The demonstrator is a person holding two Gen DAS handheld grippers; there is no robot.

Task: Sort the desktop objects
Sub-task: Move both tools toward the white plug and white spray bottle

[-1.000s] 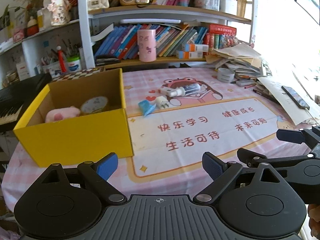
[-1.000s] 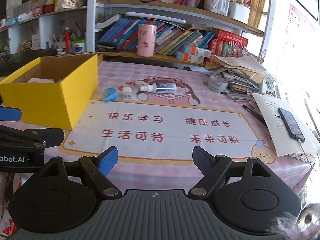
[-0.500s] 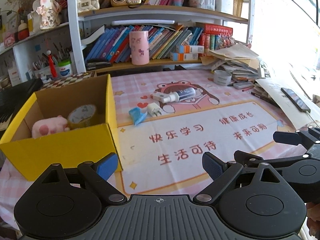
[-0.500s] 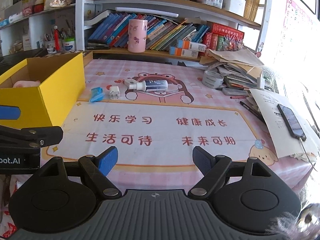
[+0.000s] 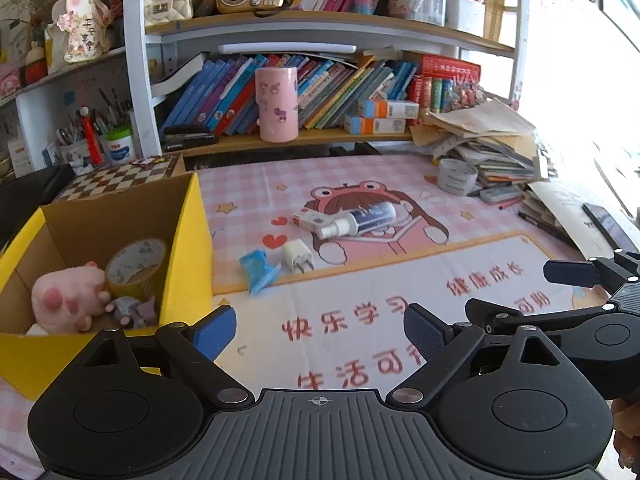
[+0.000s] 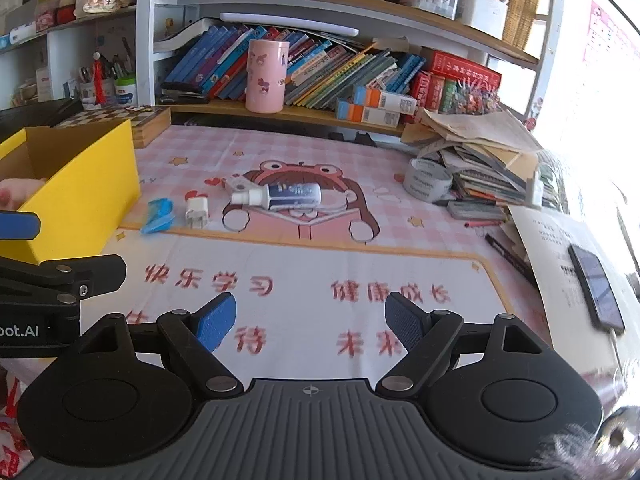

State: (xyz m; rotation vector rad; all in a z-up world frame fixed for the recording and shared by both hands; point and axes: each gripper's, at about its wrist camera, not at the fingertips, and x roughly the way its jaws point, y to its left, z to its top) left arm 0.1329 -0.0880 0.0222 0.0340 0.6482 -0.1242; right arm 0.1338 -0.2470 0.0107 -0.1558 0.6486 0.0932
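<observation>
A yellow cardboard box (image 5: 188,264) (image 6: 96,184) stands at the left and holds a pink plush pig (image 5: 66,296), a tape roll (image 5: 136,264) and a small grey toy (image 5: 134,310). On the pink mat lie a blue packet (image 5: 258,266) (image 6: 158,214), a white charger plug (image 5: 296,256) (image 6: 197,212), a spray bottle (image 5: 356,218) (image 6: 280,196) and a small white box (image 5: 310,218). My left gripper (image 5: 318,330) is open and empty over the mat's front. My right gripper (image 6: 308,318) is open and empty to its right.
A grey tape roll (image 6: 426,180), a pile of papers and books (image 6: 480,156), pens (image 6: 508,252) and a phone (image 6: 596,280) crowd the right side. A chessboard box (image 5: 120,176) sits behind the yellow box. Shelves with books and a pink cup (image 5: 278,104) stand at the back.
Both grippers have moved forward over the mat toward the objects. The view into the yellow box has opened up. Both stay open.
</observation>
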